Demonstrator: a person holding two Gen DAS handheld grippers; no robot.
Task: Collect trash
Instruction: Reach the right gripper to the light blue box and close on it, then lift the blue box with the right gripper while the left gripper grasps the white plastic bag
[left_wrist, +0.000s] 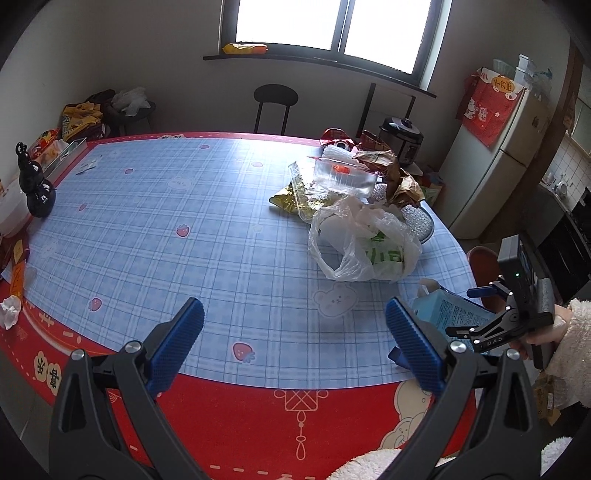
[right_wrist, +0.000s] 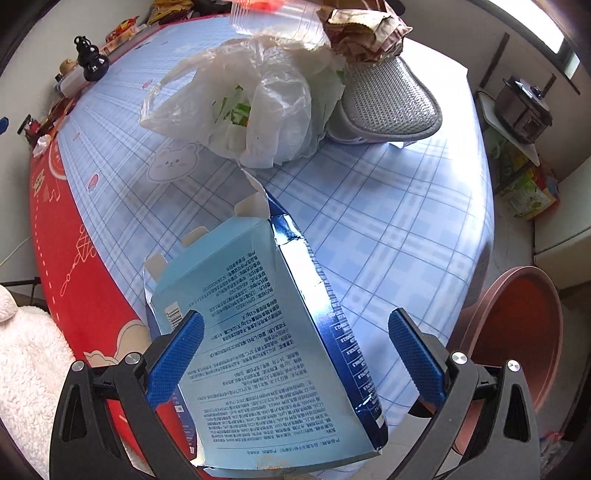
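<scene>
Blue plaid tablecloth (left_wrist: 184, 229) with a red border covers the table. At its right edge lies a light-blue carton (right_wrist: 258, 332), flaps torn open, printed side up, between the spread fingers of the right gripper (right_wrist: 295, 354), untouched. Left gripper (left_wrist: 295, 343) hovers released over bare cloth.

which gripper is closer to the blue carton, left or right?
Right. The right gripper has its open fingers on either side of the blue carton. The left gripper is open over bare tablecloth, with the carton off to its right.
</scene>
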